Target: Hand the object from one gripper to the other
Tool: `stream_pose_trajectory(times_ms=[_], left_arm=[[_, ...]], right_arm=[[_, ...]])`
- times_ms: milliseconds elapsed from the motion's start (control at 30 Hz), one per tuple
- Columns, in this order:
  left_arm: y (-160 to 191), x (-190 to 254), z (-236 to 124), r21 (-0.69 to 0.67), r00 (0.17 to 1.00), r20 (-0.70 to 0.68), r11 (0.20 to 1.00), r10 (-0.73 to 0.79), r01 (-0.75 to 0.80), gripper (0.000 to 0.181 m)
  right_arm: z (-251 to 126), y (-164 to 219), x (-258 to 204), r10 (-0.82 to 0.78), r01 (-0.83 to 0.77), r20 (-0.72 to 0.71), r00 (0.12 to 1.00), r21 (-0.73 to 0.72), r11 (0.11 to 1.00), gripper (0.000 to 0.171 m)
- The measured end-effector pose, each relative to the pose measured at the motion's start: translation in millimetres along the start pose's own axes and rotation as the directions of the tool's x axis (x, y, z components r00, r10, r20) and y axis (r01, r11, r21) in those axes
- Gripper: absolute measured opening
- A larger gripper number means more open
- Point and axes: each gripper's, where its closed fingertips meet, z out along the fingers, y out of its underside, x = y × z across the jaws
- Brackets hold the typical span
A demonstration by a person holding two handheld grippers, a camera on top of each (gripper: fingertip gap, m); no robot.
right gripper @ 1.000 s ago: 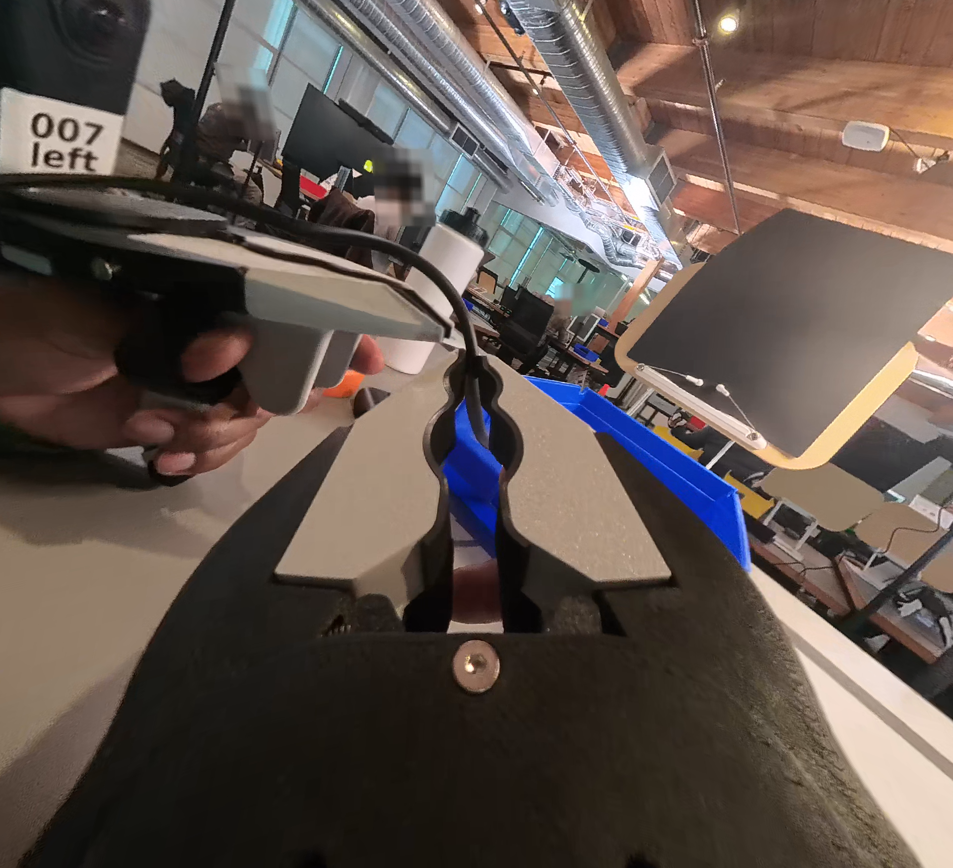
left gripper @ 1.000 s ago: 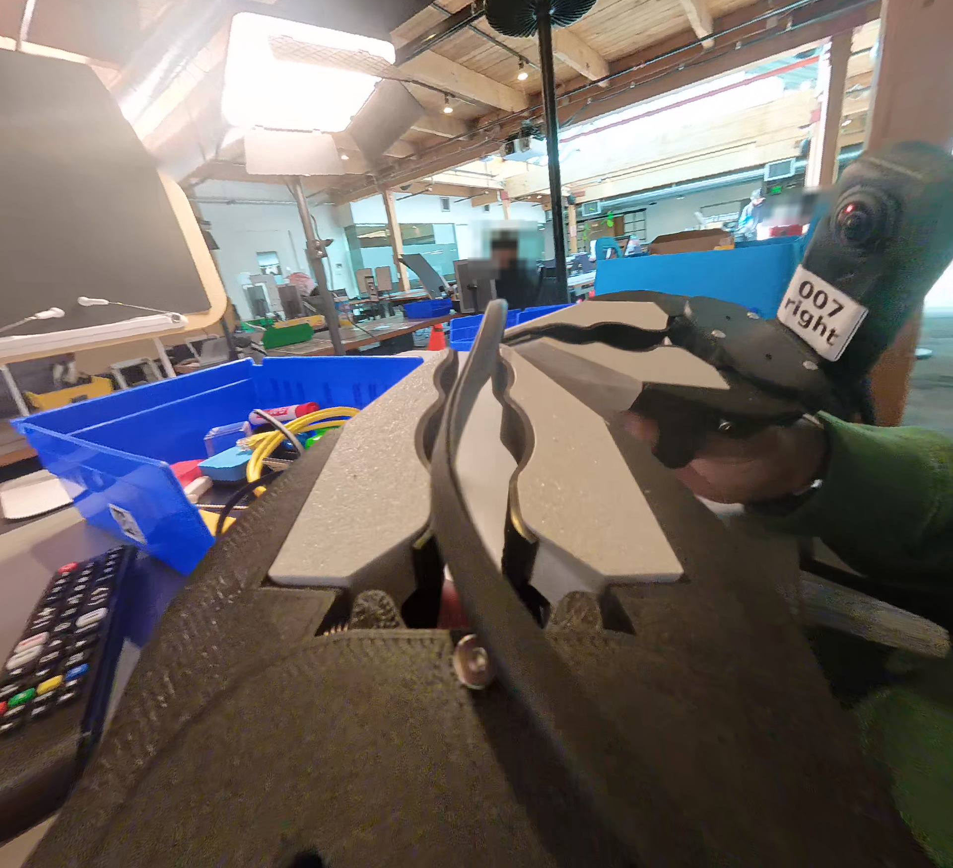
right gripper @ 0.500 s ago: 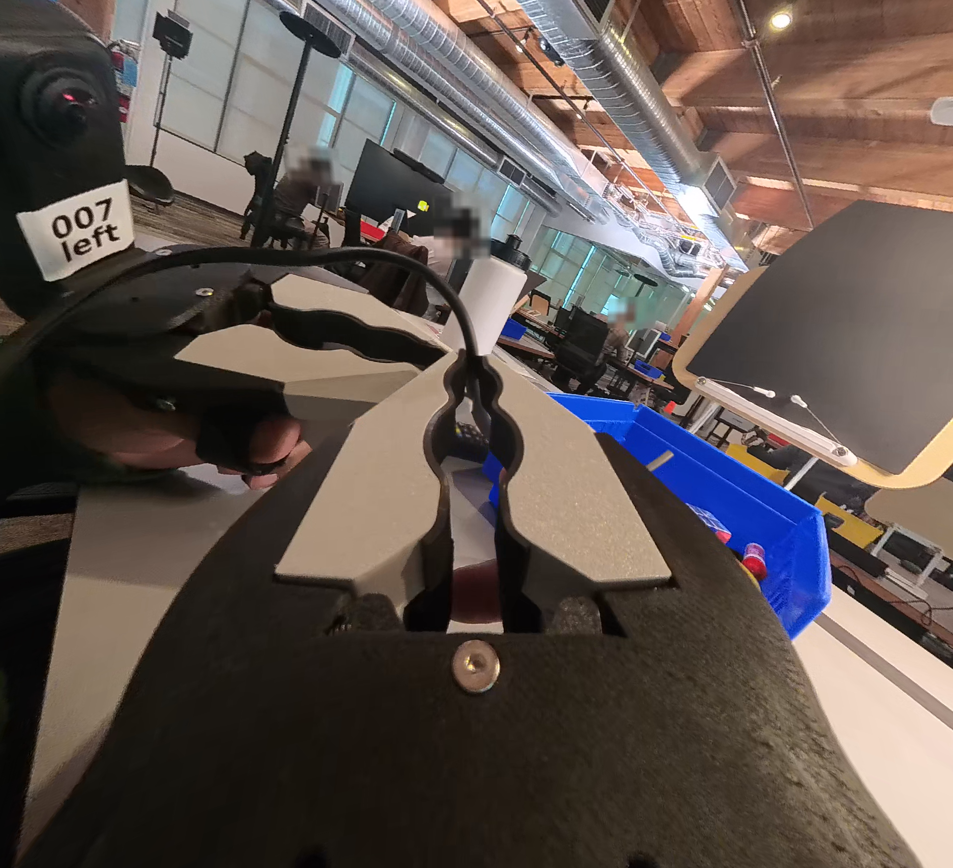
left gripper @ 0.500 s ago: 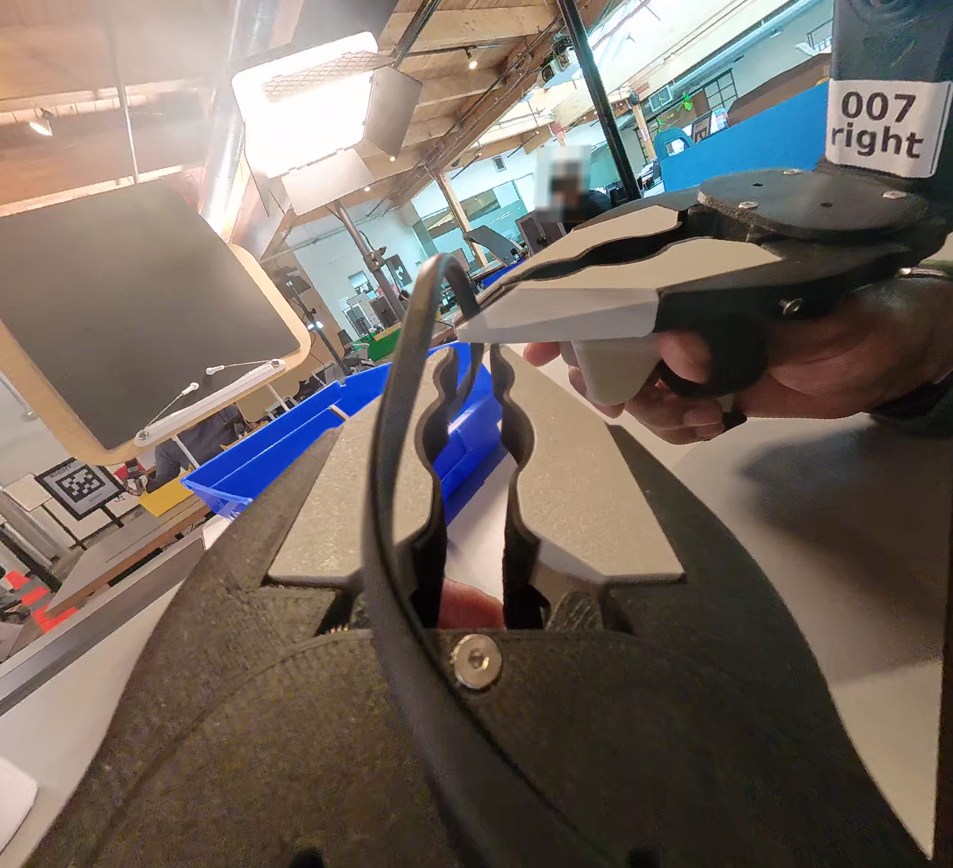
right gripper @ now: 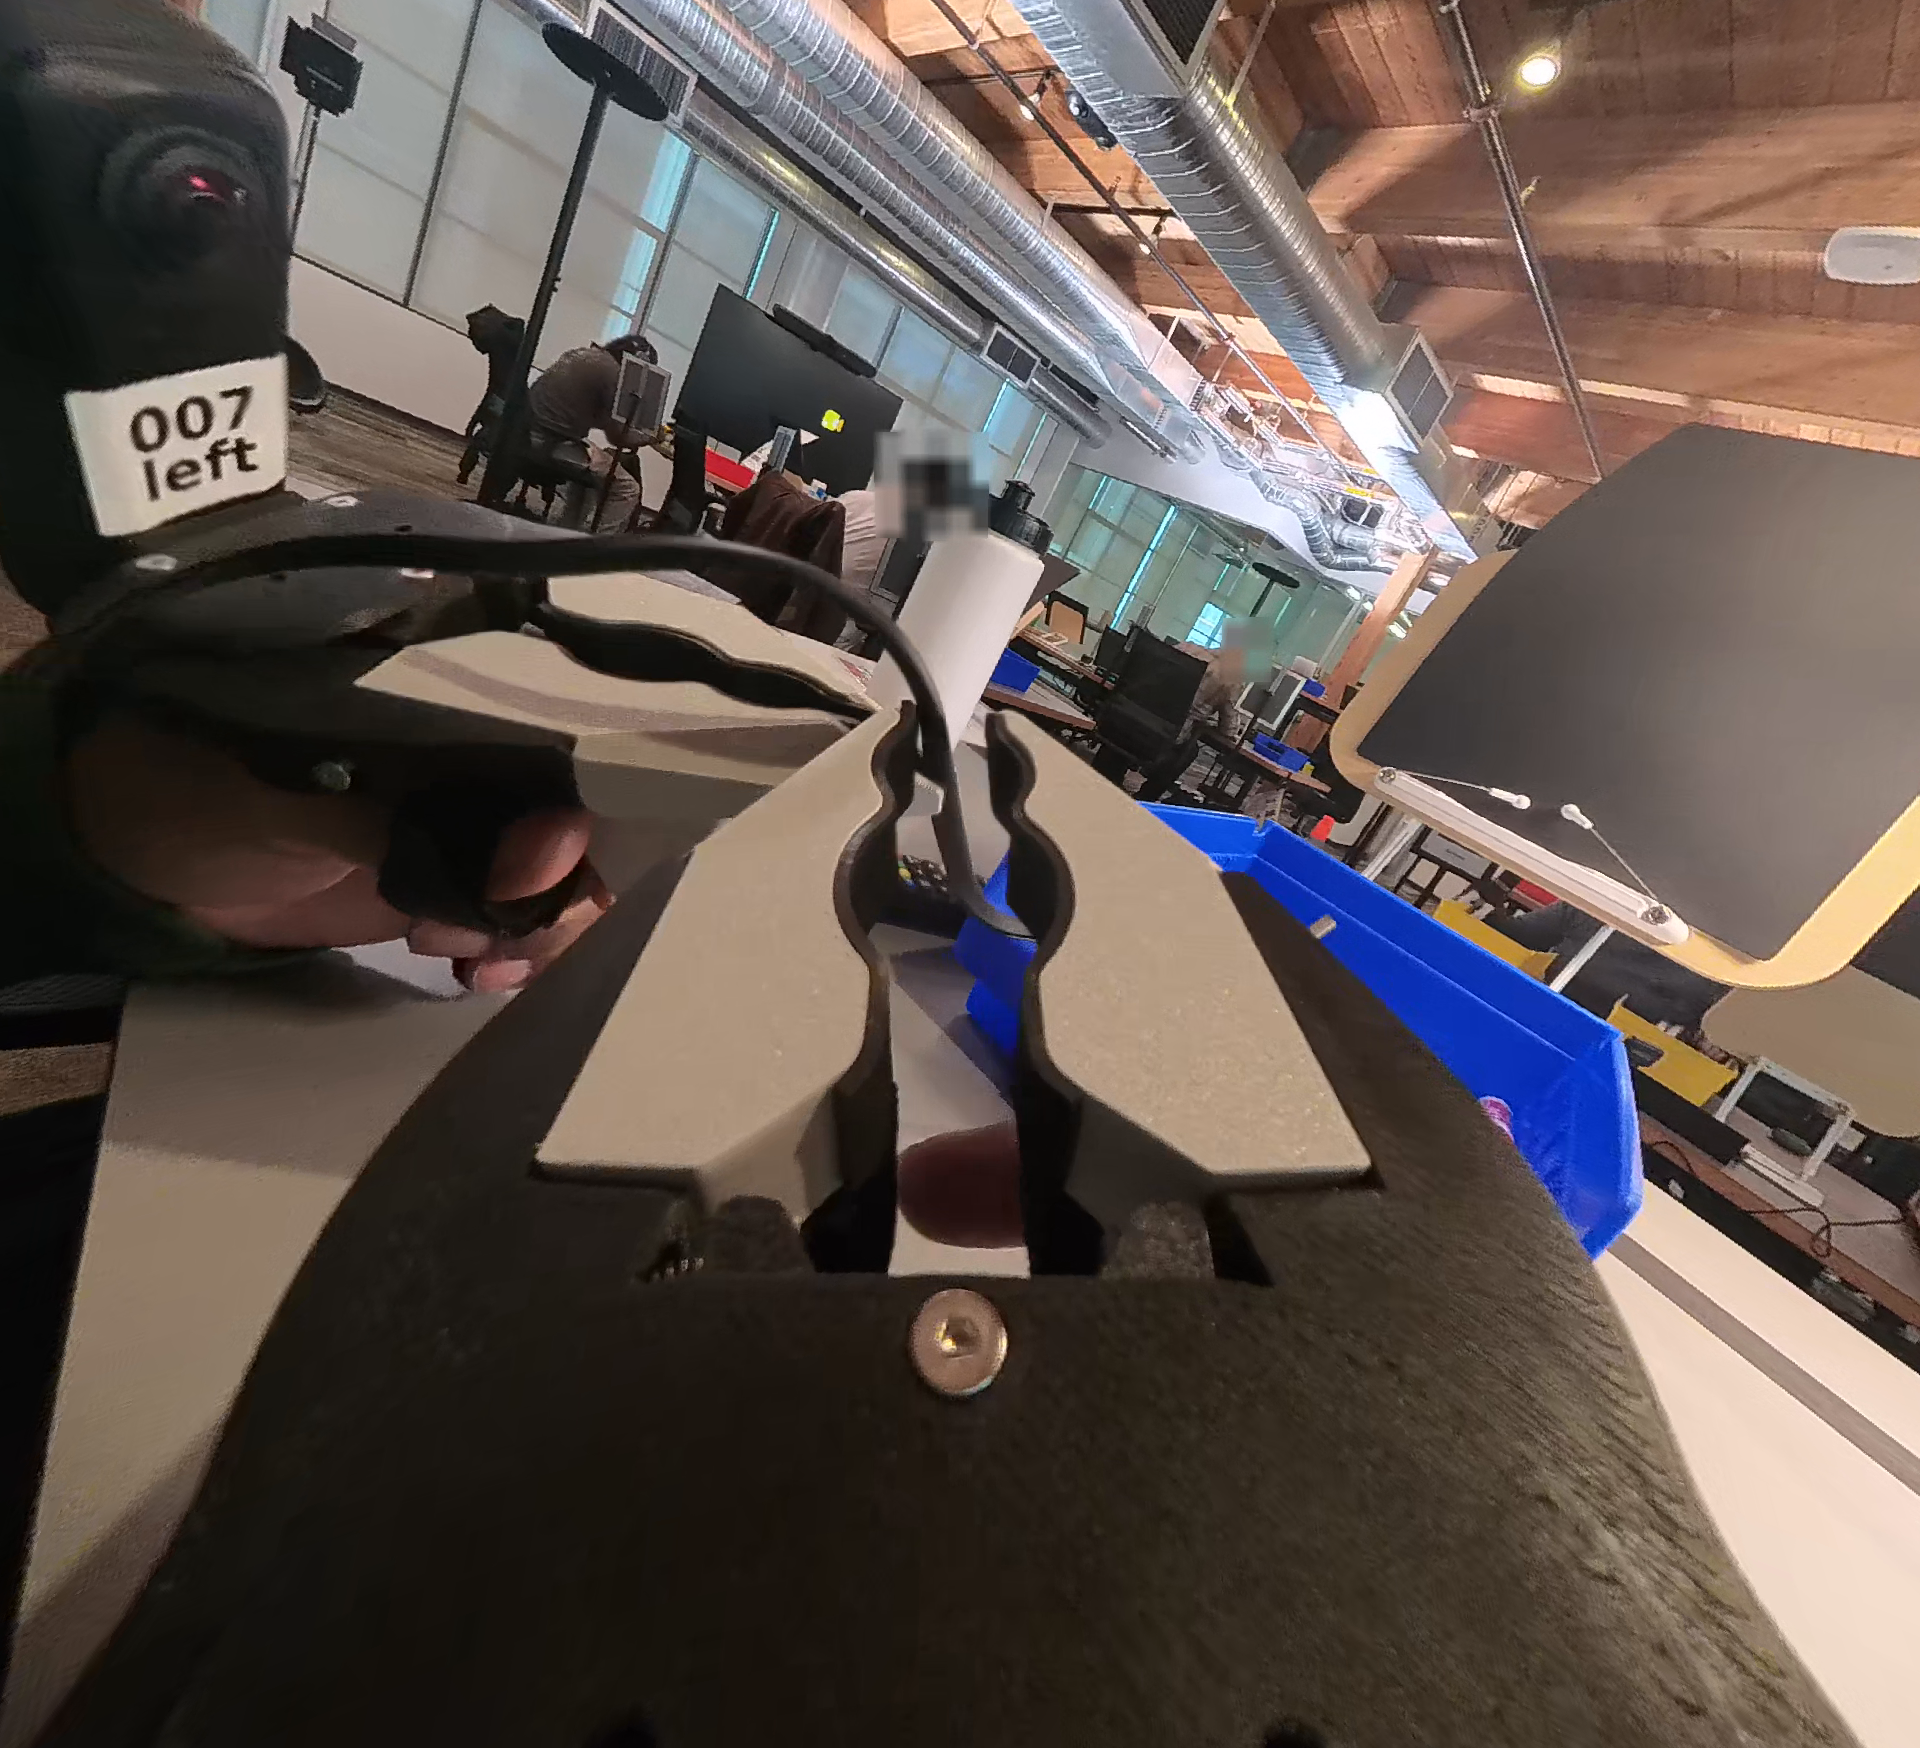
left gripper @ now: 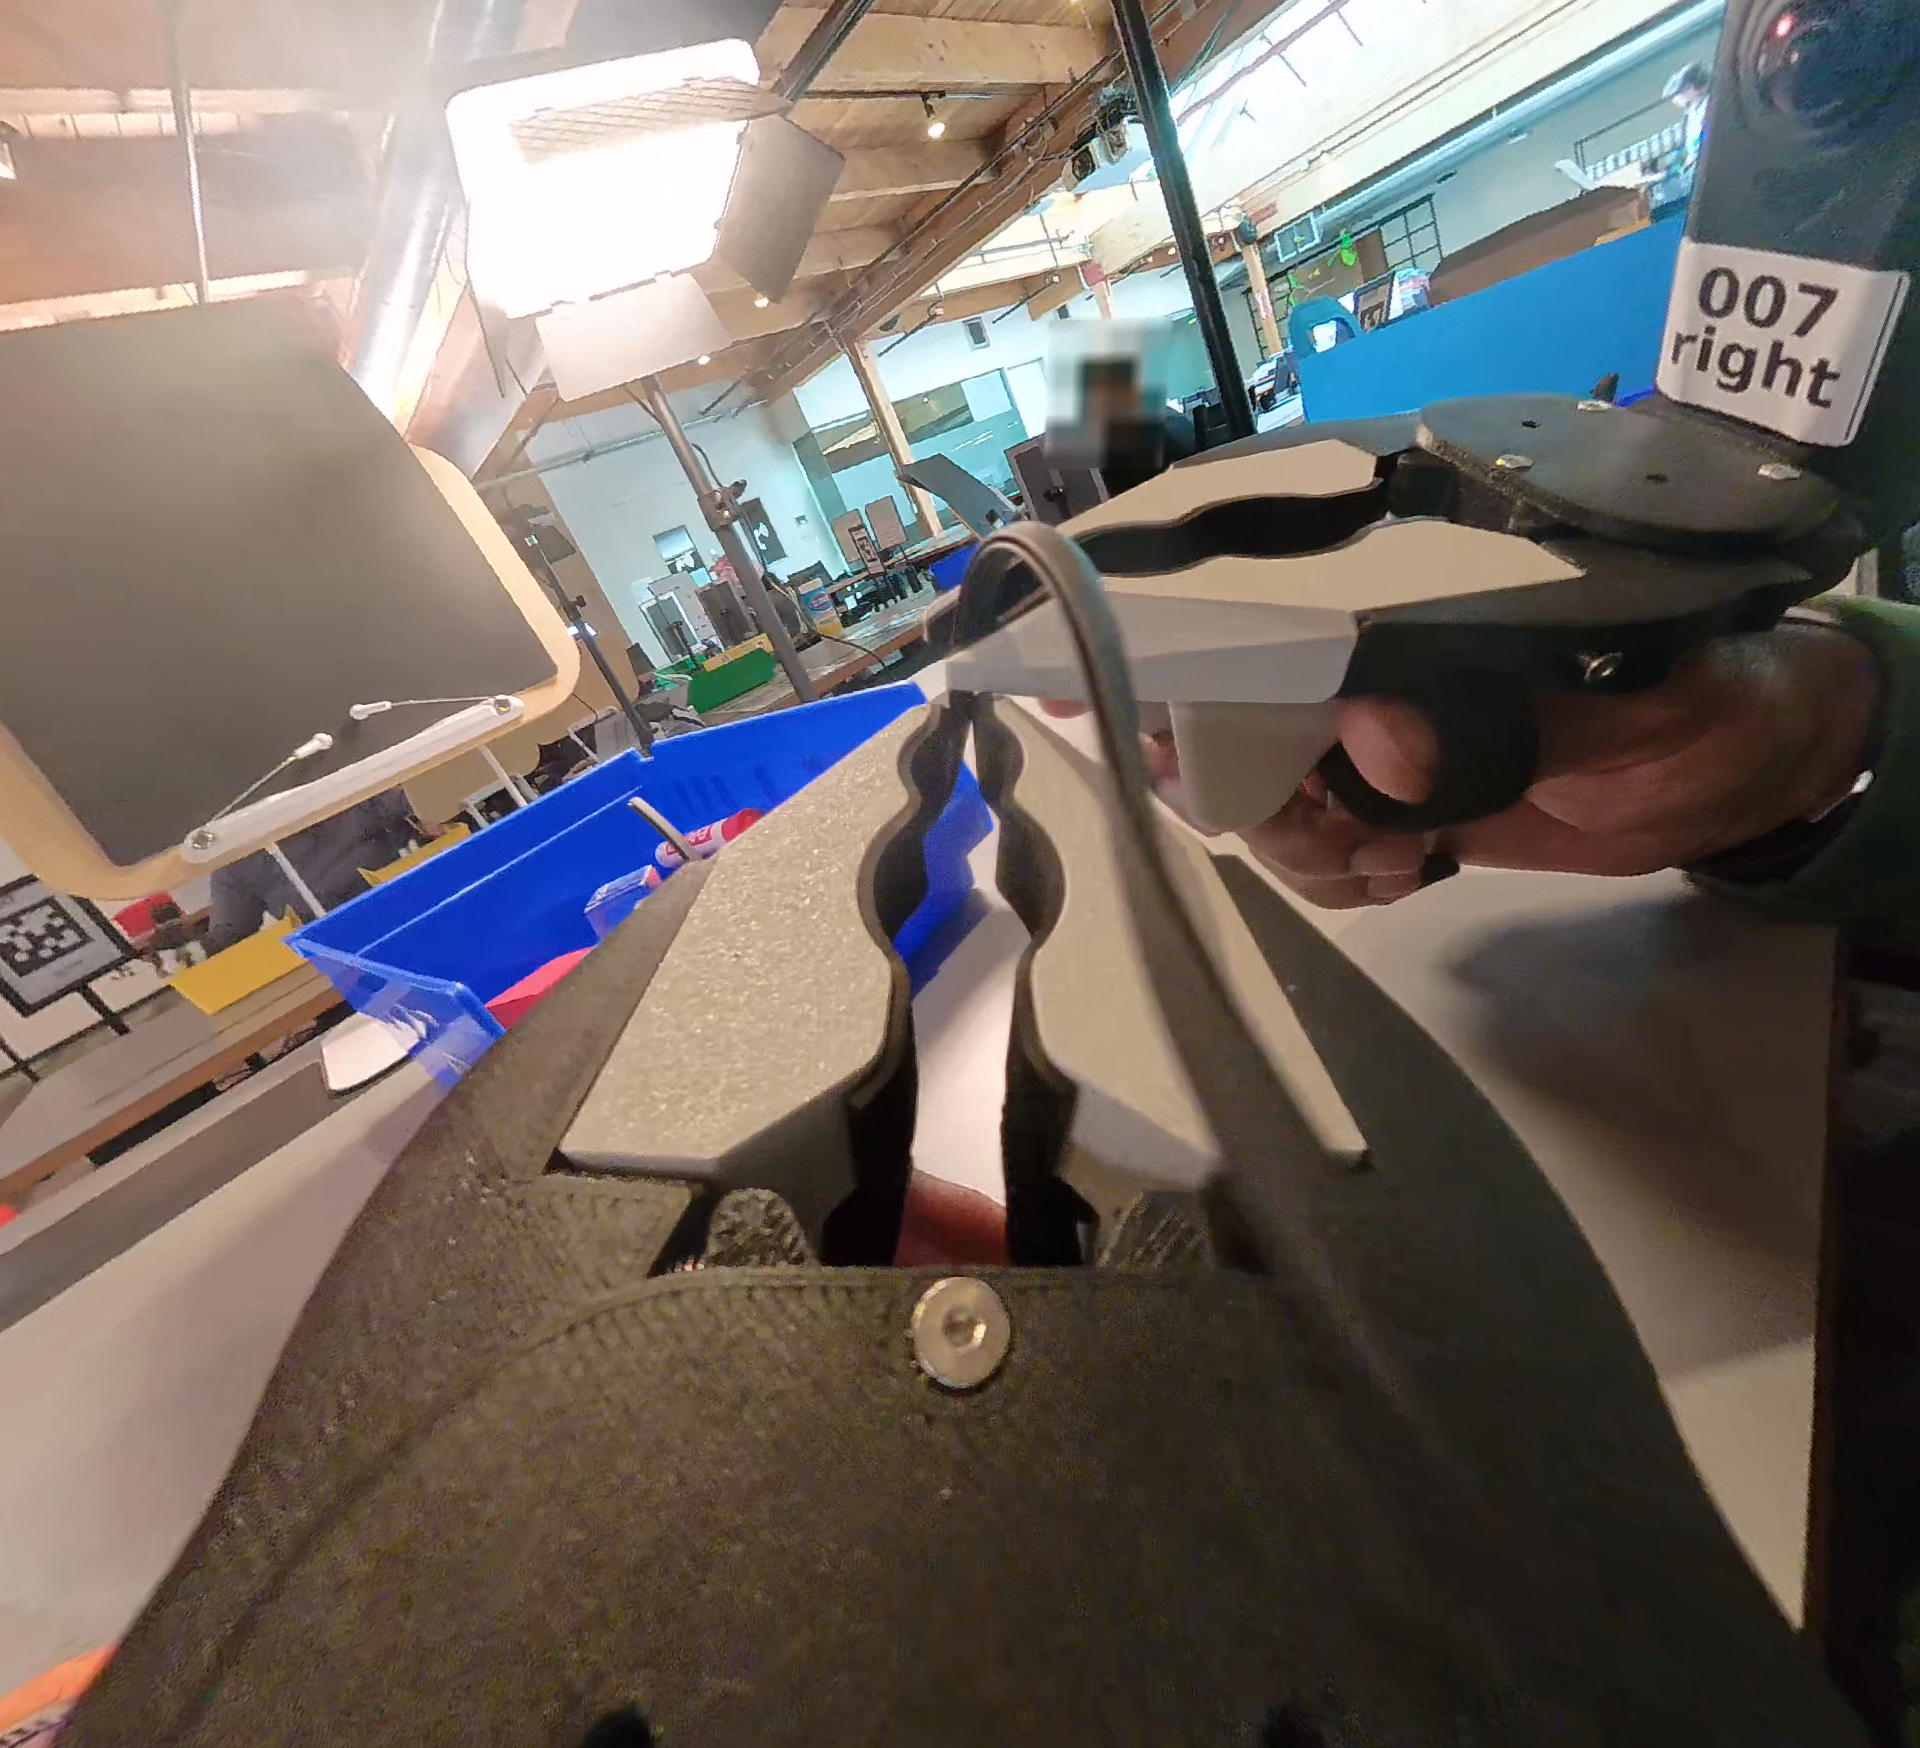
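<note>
A thin black cable (left gripper: 1101, 659) loops up from the tips of my left gripper (left gripper: 966, 716) and trails back over its right finger. The left jaws are closed on it at the tips. My right gripper (right gripper: 948, 722) is slightly open. The cable (right gripper: 727, 555) arcs over from the left gripper (right gripper: 868, 711) and hangs loosely down through the gap between the right fingers. In the left wrist view the right gripper (left gripper: 997, 602) comes in from the right, its jaws parted and its tips right above my left tips.
A blue bin (left gripper: 582, 877) with several small items stands on the grey table (left gripper: 1558, 1075) just beyond both grippers; it also shows in the right wrist view (right gripper: 1455, 981). A white bottle (right gripper: 971, 618) stands behind. A black panel on a stand (right gripper: 1662, 711) rises past the bin. My two grippers' fingertips are within a few centimetres of each other.
The right gripper's jaws, shut on the cable before, have parted. The left gripper's jaws have closed on the cable. Both grippers have tilted and shifted slightly above the table.
</note>
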Motion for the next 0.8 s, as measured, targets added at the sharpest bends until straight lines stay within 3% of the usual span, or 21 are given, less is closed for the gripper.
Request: stream_pose_trajectory(times_ms=[300,533,800], left_arm=[[-2,-14,-3,0.029,0.987,0.003,0.987,-0.160,0.160,0.004],[-12,-15,-7,0.084,0.946,-0.075,0.943,-0.315,0.321,0.004],[-12,-11,-6,0.077,0.931,-0.115,0.931,-0.347,0.357,0.004]], right_arm=[[-2,-4,6,0.002,-0.001,-0.029,1.000,0.025,1.000,0.015],[3,6,-5,-0.166,0.165,-0.028,0.986,-0.038,0.986,0.014],[4,10,-5,-0.225,0.222,-0.043,0.973,-0.060,0.973,0.011]])
